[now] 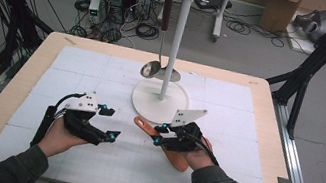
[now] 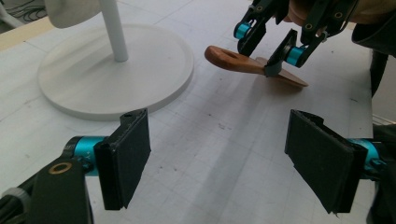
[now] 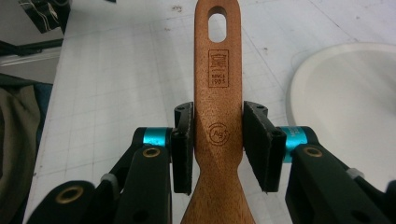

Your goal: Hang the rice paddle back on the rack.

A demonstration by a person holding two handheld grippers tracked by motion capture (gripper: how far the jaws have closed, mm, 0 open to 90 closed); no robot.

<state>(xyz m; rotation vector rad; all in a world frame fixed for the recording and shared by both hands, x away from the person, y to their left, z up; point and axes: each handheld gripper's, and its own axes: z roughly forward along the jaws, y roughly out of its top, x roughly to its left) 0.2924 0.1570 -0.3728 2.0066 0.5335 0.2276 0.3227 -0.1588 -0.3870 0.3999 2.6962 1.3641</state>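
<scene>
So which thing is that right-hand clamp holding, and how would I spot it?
Find the white stand on the table. Just in front of its round base lies a wooden spatula, clamped by the right gripper. Unlike the hanging metal ladle, it is reddish-brown with a slotted handle.

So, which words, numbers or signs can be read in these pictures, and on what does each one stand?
"SINCE 1985": branded on the spatula handle, in a square frame under a larger sign that is too blurred to read.
"Ag+": in a round stamp lower on the handle, between the pads of the right gripper; I read it with some doubt.
Nothing else carries readable text.
</scene>
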